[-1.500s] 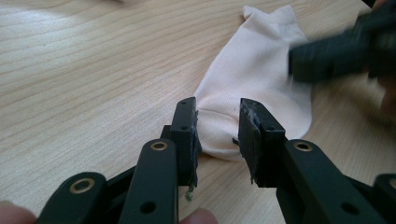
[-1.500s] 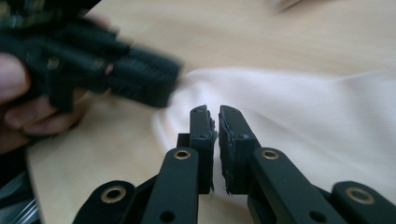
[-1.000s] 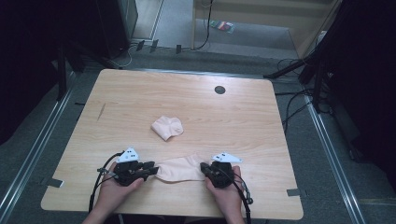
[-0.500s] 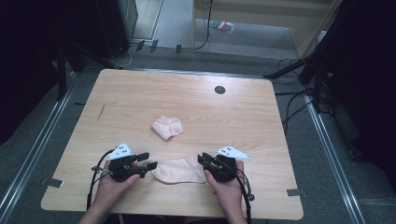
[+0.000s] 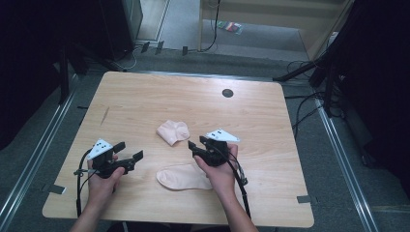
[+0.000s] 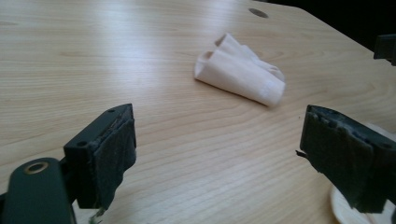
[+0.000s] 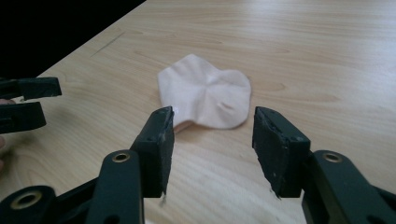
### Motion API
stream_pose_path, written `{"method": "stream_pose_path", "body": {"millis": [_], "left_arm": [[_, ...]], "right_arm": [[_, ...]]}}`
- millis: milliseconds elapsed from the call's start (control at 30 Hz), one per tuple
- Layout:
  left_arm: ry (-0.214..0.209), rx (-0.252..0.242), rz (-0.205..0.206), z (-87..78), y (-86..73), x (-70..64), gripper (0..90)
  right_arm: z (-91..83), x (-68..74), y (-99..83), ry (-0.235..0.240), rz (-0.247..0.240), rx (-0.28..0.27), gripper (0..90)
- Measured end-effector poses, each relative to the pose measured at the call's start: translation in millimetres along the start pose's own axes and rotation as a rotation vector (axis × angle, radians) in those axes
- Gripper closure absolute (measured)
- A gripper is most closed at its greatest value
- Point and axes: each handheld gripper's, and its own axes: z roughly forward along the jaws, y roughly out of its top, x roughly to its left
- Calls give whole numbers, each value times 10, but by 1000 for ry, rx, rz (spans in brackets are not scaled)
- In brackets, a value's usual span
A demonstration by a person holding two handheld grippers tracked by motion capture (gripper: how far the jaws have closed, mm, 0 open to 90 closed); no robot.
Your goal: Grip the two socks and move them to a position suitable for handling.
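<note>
- Both tongs were empty: the left tongs [image 5: 131, 159] stood with jaws spread wide, the right tongs [image 5: 196, 147] with jaws parted to a moderate gap, neither holding anything.
- The left tongs sat near the front left of the worktop [image 5: 145, 101], held in the person's left hand [image 5: 104, 181], jaws pointing toward the middle.
- The right tongs were held in the right hand [image 5: 220, 171], just above the flat sock [image 5: 183, 177], jaws aimed at the crumpled sock [image 5: 173, 132].
- The flat sock lay spread out on the worktop near the front edge, between the two hands, its right end under the right hand.
- The crumpled sock lay in a loose bunch near the worktop's middle, apart from the flat sock and just beyond the right tongs.
- In the right gripper view the crumpled sock [image 7: 205, 93] showed between and beyond the jaws, untouched.
- In the left gripper view the crumpled sock [image 6: 238, 70] lay well ahead, and an edge of the flat sock [image 6: 343, 210] showed by the right-hand jaw.
- A dark round hole [image 5: 227, 93] sat toward the worktop's far side.
</note>
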Motion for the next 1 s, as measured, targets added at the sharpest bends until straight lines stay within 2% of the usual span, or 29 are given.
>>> {"method": "stream_pose_path", "body": {"millis": [133, 167, 200, 233, 300, 333, 467, 500, 567, 633, 767, 833, 1000], "left_arm": [[7, -24, -24, -13, -19, 32, 103], [10, -28, -26, -17, -27, 30, 99], [10, -28, -26, -17, -27, 30, 98], [11, -26, -20, -7, -32, 23, 99], [12, -20, -17, -1, -34, 19, 98], [17, -20, -12, 4, -37, 12, 99], [20, -14, -6, 12, -40, 6, 99], [19, -11, -5, 14, -41, 4, 99], [20, -11, -5, 16, -42, 3, 99], [20, -11, -5, 18, -43, 2, 99], [18, -6, -7, 20, -43, 6, 99], [17, -2, -8, 21, -43, 5, 99], [20, 2, 3, 26, -45, -2, 100]], "right_arm": [[128, 23, 95, -7, -16, 7, 463], [218, 26, 163, -15, -28, 14, 447], [218, 26, 163, -15, -28, 14, 447], [315, 18, 230, -27, -42, 29, 430], [364, 14, 261, -30, -42, 36, 429], [466, -1, 321, -38, -53, 58, 428], [616, -30, 398, -45, -50, 84, 426], [715, -53, 440, -53, -52, 103, 425], [755, -65, 458, -64, -52, 109, 429], [857, -130, 493, -98, -39, 120, 474], [925, -199, 489, -104, -19, 126, 521], [968, -237, 465, -86, 6, 136, 536], [1111, -282, 405, -111, -17, 183, 533]]}}
